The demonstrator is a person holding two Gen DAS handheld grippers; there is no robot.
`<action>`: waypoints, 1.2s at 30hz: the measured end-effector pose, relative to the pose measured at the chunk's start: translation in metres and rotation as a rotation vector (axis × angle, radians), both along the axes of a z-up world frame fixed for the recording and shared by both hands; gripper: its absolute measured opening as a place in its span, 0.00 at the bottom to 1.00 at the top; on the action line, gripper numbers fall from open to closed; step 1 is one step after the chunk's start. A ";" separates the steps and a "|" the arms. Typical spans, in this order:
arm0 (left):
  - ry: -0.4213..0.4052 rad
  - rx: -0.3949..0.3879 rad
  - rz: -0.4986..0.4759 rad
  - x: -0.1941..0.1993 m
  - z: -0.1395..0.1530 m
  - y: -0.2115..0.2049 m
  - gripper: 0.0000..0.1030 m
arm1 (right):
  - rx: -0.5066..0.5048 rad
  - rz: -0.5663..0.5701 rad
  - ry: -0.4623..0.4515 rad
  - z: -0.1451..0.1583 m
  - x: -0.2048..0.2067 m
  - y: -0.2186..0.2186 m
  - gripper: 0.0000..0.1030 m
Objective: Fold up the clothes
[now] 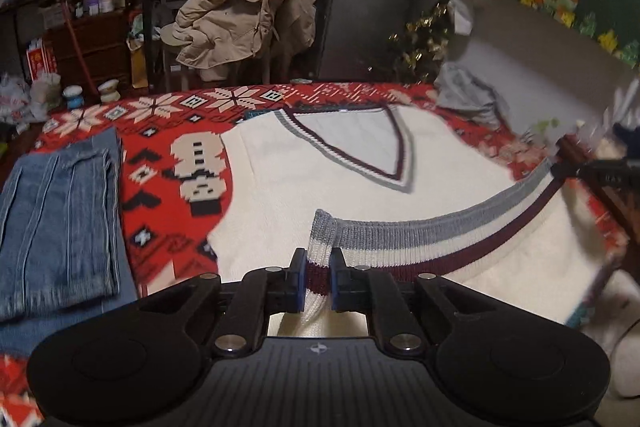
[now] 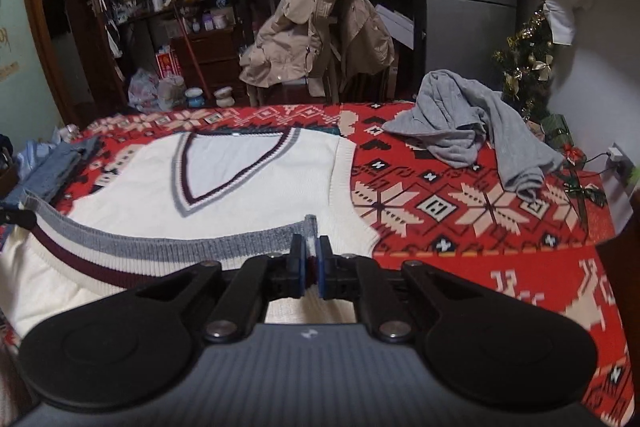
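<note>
The left hand-held gripper (image 1: 319,281) is clamping one corner of the vest's (image 1: 320,163) striped hem (image 1: 400,239), its blue pads (image 1: 301,281) pressing the ribbing from both sides. The right hand-held gripper (image 2: 311,267) is pinching the opposite hem corner, jaws nearly together on the knit. Between the two, the hem is hanging in a shallow arc, lifted off the red patterned blanket (image 2: 460,211). Beyond the grippers, the rest of the cream vest is lying flat, V-neck (image 1: 362,147) pointing back toward them. Left of the left gripper, folded jeans (image 1: 60,227) are resting on the blanket. Ahead and right of the right gripper, a grey garment (image 2: 480,131) is lying crumpled. Farther off, a tan coat (image 1: 244,15) is draping over a chair.
</note>
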State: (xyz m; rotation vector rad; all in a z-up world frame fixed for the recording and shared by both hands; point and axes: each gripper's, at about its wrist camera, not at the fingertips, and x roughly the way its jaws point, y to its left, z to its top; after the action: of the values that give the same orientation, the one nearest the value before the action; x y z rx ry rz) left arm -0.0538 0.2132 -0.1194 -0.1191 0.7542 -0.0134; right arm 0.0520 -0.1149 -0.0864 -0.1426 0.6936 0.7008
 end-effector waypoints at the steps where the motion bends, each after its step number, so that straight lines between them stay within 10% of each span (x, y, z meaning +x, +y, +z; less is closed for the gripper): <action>1: 0.014 0.017 -0.003 0.009 -0.007 -0.001 0.11 | -0.006 -0.006 0.015 -0.005 0.008 0.004 0.05; 10: 0.070 0.002 0.069 0.037 -0.046 0.013 0.09 | -0.061 -0.070 0.134 -0.065 0.043 0.023 0.05; 20: 0.073 0.049 0.054 0.045 -0.051 0.011 0.10 | -0.048 -0.088 0.137 -0.066 0.049 0.027 0.06; 25: 0.069 0.063 0.097 0.034 -0.042 0.018 0.29 | -0.042 -0.098 0.118 -0.065 0.048 0.022 0.13; 36: 0.080 -0.134 0.114 -0.030 -0.028 0.032 0.29 | 0.029 -0.122 0.162 -0.033 0.017 -0.051 0.21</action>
State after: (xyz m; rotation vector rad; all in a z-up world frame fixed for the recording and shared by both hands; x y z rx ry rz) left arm -0.0838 0.2451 -0.1473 -0.2913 0.8256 0.0501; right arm 0.0695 -0.1661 -0.1196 -0.0170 0.8393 0.6094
